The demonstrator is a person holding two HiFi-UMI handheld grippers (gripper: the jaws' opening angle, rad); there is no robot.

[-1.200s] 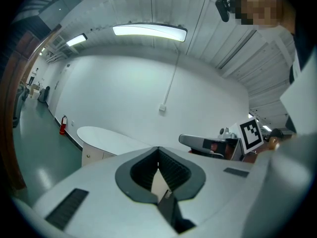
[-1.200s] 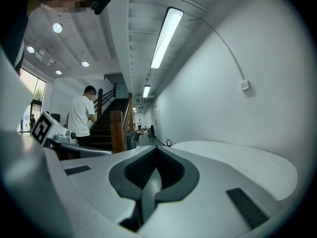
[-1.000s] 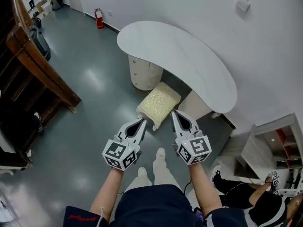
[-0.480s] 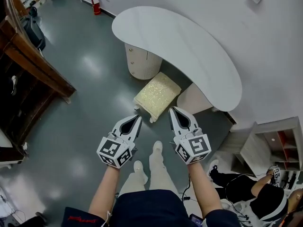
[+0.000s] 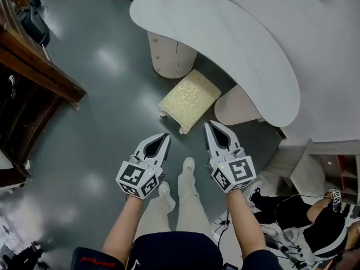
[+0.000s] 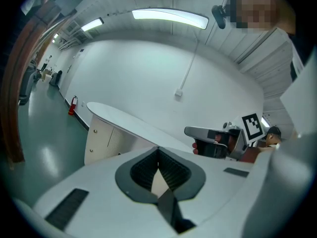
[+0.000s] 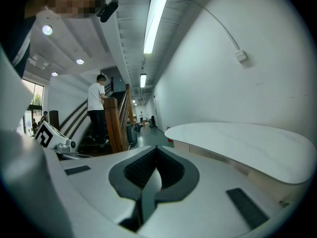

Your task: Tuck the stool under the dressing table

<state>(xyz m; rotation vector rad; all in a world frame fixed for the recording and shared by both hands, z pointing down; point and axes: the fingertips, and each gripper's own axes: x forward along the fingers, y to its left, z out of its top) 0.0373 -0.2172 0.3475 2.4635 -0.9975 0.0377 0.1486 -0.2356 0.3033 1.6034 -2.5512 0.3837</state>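
The white kidney-shaped dressing table (image 5: 225,32) stands against the wall on two cream pedestals. The stool (image 5: 189,99), with a pale yellow square cushion, sits on the floor between the pedestals. Its far corner is at the tabletop's edge and most of the cushion shows. My left gripper (image 5: 165,135) and right gripper (image 5: 208,125) hover just short of the stool's near edge, both shut and holding nothing. The tabletop (image 6: 124,120) stretches ahead of the shut left jaws, and it also lies to the right of the shut right jaws as a white tabletop (image 7: 247,143).
A dark wooden staircase (image 5: 34,55) runs along the left, and a person (image 7: 96,108) stands on it. Another person (image 5: 304,218) sits low at the right by a grey shelf unit (image 5: 332,162). My own feet (image 5: 188,165) stand just behind the grippers.
The view has shifted so the table sits higher in the picture. Both grippers were against the stool's near edge; a small gap now shows. They stay shut.
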